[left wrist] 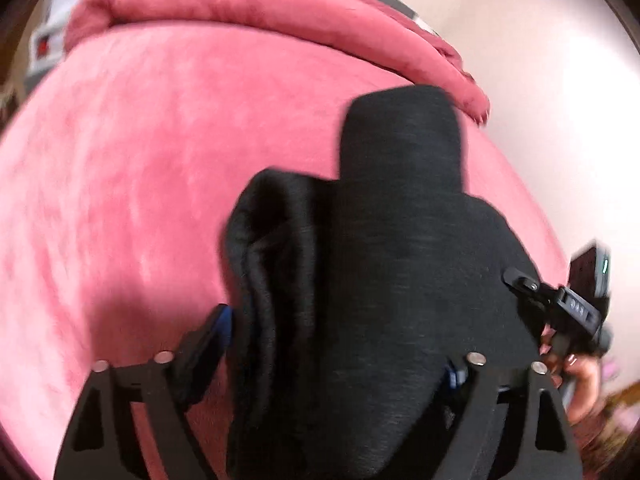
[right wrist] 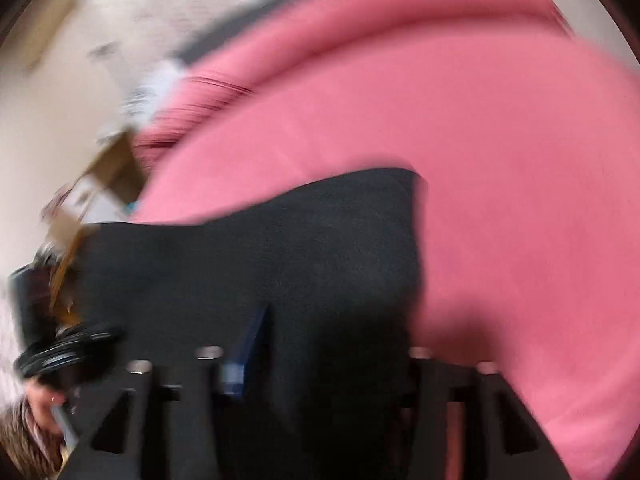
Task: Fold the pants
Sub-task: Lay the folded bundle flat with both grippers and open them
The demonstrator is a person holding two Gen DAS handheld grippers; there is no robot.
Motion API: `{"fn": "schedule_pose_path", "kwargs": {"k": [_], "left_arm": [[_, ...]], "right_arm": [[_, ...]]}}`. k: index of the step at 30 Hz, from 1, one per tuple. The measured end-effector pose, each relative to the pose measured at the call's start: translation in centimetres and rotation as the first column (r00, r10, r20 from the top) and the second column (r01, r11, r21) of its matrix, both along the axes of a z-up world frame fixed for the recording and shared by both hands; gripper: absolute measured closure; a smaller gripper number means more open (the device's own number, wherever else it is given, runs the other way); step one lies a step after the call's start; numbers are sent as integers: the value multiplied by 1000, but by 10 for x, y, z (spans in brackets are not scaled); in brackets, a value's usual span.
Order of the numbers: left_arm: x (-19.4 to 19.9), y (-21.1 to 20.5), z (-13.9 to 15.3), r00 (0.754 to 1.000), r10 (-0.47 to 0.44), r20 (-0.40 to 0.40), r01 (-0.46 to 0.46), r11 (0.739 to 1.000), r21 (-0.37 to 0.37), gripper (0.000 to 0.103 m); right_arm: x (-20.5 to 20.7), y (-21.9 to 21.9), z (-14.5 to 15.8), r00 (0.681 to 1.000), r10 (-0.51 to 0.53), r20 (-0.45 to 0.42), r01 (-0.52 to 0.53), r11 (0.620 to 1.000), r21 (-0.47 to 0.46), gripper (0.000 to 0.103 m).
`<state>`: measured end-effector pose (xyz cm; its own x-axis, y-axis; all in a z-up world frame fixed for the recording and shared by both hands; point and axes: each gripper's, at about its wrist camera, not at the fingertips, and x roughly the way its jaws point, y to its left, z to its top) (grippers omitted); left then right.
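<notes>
A wide pink plush bed cover (left wrist: 140, 168) is spread across most of both wrist views, with a thicker rolled pink blanket (left wrist: 240, 4) bunched along its far edge and a pale cream wall (left wrist: 560, 80) seen beyond it. The black knitted pants (left wrist: 400, 260) are laid over the pink cover near its right-hand side in the left wrist view, with one folded leg end (left wrist: 400, 132) reaching away toward the rolled blanket and the nearer cloth gathered up into loose folds. The left gripper (left wrist: 340, 344) is seen with its black jaws set fairly wide apart, and the bunched pants are draped thickly between and over them; whether the cloth is actually pinched cannot be told. The right gripper (right wrist: 320, 344) is likewise covered by the pants (right wrist: 260, 264), only a blue-padded finger (right wrist: 248, 344) being visible, and because that view is heavily blurred its opening cannot be judged with confidence. The same right gripper (left wrist: 560, 300) appears at the right edge of the left wrist view, touching the edge of the pants, held by a hand (left wrist: 580, 376). A brown cardboard box (right wrist: 108, 172) is glimpsed beside the bed
</notes>
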<state>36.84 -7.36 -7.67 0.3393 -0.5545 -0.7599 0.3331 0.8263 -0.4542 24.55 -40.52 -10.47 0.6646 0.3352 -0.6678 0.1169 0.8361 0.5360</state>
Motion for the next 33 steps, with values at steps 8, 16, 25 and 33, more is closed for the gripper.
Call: {"fn": "schedule_pose_path", "kwargs": {"k": [8,16,25,33], "left_arm": [[-44,34,49,977,162,140,-156,986,-49,19],[-48,-51,99,927,-80,368,2,978,208,22],[36,-8,24,983,180,-20,-178,980,88,23],[17,-4,23,981,161,112,-172,980,95,11]], "right_arm": [[-36,21,41,990,-130,46,138,946,-293,37],[-34,65,82,989,4,147,73,855,-514,50],[24,48,38,999,-24,29,34,920,-390,56],[29,56,29,1000,-16,26,26,897,-442,55]]}}
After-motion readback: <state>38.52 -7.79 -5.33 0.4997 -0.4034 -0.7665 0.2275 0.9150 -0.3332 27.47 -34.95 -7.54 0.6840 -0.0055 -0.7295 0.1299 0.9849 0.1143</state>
